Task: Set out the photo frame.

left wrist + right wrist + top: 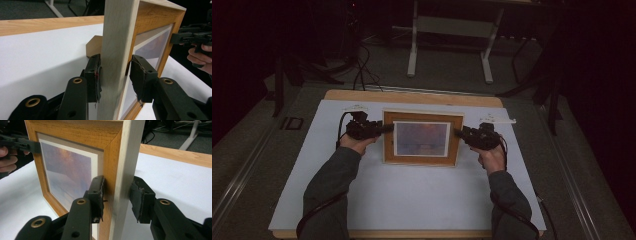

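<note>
A wooden picture frame (421, 139) with a bluish-orange print stands upright on the white table sheet (412, 200). My left gripper (384, 129) clamps its left side and my right gripper (458, 133) clamps its right side. In the left gripper view the pads (93, 77) press on the frame's pale side edge (117, 37), and a brown back stand (93, 46) shows behind it. The right gripper view has its pads (97, 195) closed across the frame's other edge (125, 165), one on the front and one on the back.
The white sheet covers a wooden table whose edge (412, 96) shows at the far side. Behind the table, white desk legs (413, 50) and dark cables (362, 70) are on the floor. Small white tags (498, 120) lie by the right gripper.
</note>
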`<state>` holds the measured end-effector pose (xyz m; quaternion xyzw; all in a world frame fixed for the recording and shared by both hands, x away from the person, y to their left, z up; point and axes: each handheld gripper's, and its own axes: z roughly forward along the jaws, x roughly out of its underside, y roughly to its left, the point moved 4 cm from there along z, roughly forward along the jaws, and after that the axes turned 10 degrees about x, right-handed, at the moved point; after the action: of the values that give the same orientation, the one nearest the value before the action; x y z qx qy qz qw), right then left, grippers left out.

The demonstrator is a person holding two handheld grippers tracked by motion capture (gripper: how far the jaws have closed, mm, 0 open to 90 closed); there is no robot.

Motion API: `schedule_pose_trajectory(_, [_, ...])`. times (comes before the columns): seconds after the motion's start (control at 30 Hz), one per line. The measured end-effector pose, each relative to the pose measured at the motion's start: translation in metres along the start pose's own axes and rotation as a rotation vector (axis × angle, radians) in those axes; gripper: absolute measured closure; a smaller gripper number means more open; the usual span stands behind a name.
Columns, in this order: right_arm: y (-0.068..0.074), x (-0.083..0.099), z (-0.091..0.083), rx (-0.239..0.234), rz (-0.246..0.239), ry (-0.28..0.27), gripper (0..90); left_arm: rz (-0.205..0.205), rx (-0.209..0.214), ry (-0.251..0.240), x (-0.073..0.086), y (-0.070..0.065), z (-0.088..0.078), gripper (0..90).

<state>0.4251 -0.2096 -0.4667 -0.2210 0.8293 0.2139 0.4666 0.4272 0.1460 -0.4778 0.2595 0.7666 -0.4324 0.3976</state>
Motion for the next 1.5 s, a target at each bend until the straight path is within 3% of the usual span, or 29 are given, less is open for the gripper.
schedule_pose_trajectory(0.5, [-0.006,-0.001,-0.001,-0.004,0.004,-0.001,63.0,-0.005,0.022,0.033,0.000,-0.006,0.001,63.6])
schedule_pose_trajectory(0.63, [-0.006,0.000,-0.004,0.000,0.002,-0.004,59.8,-0.010,0.026,0.020,0.000,-0.006,-0.001,54.8])
schedule_pose_trajectory(0.9, [-0.008,0.002,-0.013,-0.005,-0.004,-0.006,56.6,-0.005,0.019,-0.013,0.000,-0.008,-0.014,52.7])
schedule_pose_trajectory(0.93, [-0.009,0.002,-0.014,-0.005,-0.004,-0.007,56.4,-0.004,0.025,-0.034,0.000,-0.010,-0.019,52.7])
schedule_pose_trajectory(1.1, [-0.013,0.003,-0.026,-0.011,0.022,-0.030,56.7,0.019,-0.006,-0.068,-0.001,-0.015,-0.036,52.8])
schedule_pose_trajectory(1.2, [-0.014,0.006,-0.033,-0.013,0.013,-0.025,59.4,0.026,-0.056,-0.091,0.000,-0.015,-0.050,53.0])
schedule_pose_trajectory(1.5, [-0.023,0.024,-0.042,0.043,0.011,0.020,69.1,0.010,-0.165,-0.058,0.019,-0.009,-0.067,54.4])
